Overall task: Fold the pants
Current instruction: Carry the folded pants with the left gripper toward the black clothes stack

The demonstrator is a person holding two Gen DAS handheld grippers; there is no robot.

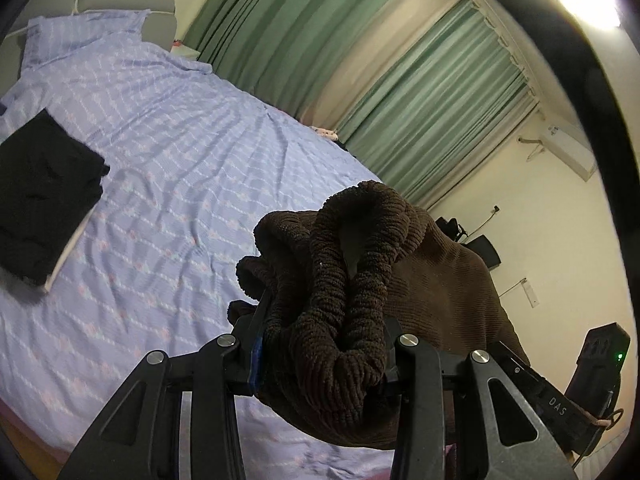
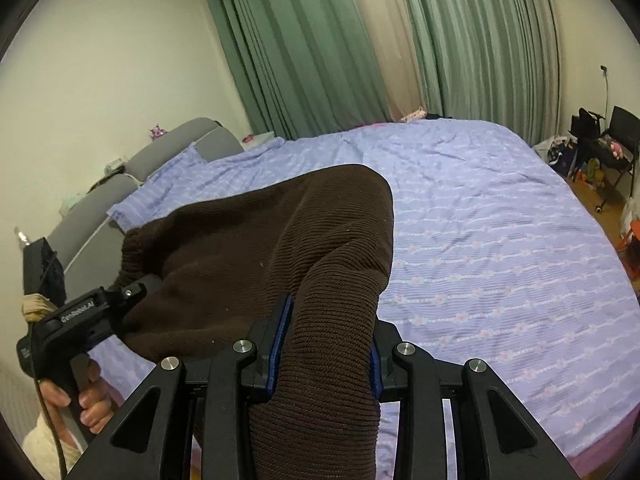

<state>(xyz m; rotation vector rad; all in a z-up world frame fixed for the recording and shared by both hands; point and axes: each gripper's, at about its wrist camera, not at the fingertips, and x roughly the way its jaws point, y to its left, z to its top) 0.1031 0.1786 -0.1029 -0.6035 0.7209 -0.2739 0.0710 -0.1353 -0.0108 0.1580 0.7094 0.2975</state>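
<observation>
Holding the brown pants (image 1: pixel 352 280) aloft above the blue bedsheet (image 1: pixel 180 168), left gripper (image 1: pixel 320 356) pinches the bunched waistband, right gripper (image 2: pixel 324 356) clamps a fold at lower centre. Spreading step, I judge (black folded garment (image 1: pixel 40 196) waits far left); next, lay them flat.

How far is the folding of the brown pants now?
Done: a black folded garment already lies on the bed. In hand: the left gripper and right gripper each clamp the brown pants, held above the bed. Left: lay them flat and make every fold; none shows yet.
</observation>
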